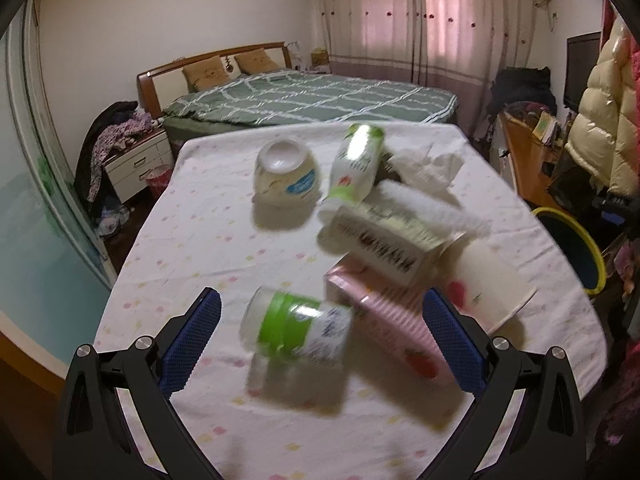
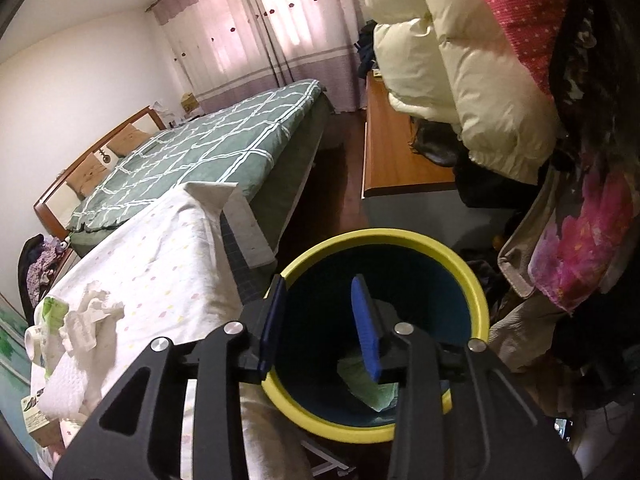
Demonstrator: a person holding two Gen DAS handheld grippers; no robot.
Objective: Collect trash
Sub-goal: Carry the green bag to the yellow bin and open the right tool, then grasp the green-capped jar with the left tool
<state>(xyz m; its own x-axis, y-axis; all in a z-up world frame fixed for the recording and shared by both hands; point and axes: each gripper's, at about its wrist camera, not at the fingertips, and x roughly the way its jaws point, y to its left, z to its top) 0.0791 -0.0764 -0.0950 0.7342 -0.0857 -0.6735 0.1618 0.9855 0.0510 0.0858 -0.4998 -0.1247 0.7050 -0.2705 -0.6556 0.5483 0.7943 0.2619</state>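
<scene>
In the left wrist view my left gripper [image 1: 320,320] is open above the cloth-covered table [image 1: 192,248], its blue pads either side of a lying green-and-white bottle [image 1: 296,326]. Beyond lie a pink carton [image 1: 380,316], a white box with black print [image 1: 384,240], a paper cup [image 1: 488,284], a second green-white bottle [image 1: 356,164], an upturned bowl [image 1: 286,172] and crumpled tissue [image 1: 428,164]. In the right wrist view my right gripper [image 2: 320,320] is open and empty over the yellow-rimmed bin [image 2: 476,288], which holds a pale green wrapper [image 2: 368,388].
The bin [image 1: 576,248] stands off the table's right edge. A bed [image 1: 312,100] lies behind the table, a wooden desk [image 2: 396,152] and hanging jackets [image 2: 472,80] to the right, a nightstand [image 1: 136,160] to the left.
</scene>
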